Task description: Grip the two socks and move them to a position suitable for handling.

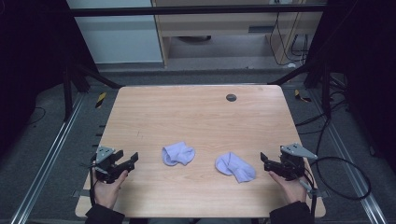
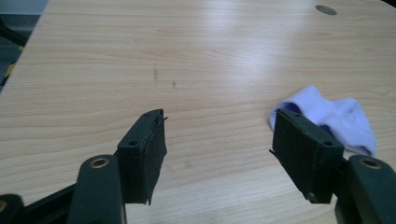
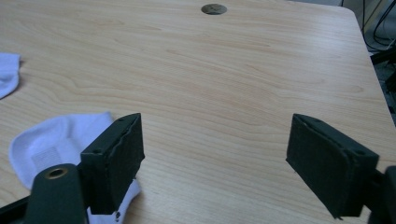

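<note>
Two pale lilac socks lie on the wooden table (image 1: 196, 116). The left sock (image 1: 177, 153) is crumpled near the middle; in the left gripper view it (image 2: 343, 119) lies past my right jaw. The right sock (image 1: 235, 166) lies further right and nearer the front; in the right gripper view it (image 3: 51, 140) sits behind my left jaw. My left gripper (image 1: 132, 161) rests near the front left edge, open, nothing between its jaws (image 2: 219, 147). Near the front right edge my right gripper (image 1: 265, 161) stands open and holds nothing (image 3: 215, 161).
A small dark round grommet (image 1: 231, 97) is set in the table near the far edge. Cables (image 1: 345, 172) trail off the right side. Metal frame rails (image 1: 46, 154) run along both sides of the table. A pale cabinet (image 1: 224, 28) stands beyond.
</note>
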A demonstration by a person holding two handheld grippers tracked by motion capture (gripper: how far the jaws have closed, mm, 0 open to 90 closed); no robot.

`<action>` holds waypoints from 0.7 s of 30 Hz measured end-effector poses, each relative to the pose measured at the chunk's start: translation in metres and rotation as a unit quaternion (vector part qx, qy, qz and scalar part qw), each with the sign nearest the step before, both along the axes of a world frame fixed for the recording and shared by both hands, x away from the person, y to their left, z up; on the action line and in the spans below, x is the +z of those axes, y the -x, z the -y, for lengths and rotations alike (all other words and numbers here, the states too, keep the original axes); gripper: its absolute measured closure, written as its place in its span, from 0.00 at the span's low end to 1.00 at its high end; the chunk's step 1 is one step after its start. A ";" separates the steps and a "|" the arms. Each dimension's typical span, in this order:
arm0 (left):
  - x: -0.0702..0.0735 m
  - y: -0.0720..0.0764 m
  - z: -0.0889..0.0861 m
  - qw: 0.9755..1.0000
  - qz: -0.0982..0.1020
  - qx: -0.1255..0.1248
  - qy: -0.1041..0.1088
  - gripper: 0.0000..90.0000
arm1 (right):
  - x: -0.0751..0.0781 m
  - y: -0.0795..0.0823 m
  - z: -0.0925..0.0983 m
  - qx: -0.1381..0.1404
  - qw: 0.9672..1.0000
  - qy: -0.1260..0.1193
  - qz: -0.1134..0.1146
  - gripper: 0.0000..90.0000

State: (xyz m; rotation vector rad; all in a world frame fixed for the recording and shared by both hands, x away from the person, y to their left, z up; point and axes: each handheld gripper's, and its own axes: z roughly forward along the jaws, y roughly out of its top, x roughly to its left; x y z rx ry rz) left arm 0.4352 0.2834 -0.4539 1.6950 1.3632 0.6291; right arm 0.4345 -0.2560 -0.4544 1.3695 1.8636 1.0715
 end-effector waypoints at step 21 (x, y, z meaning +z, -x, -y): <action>0.019 -0.008 0.048 0.998 0.026 -0.052 -0.010 0.41 | 0.010 -0.005 -0.026 0.057 0.998 0.030 -0.023 0.30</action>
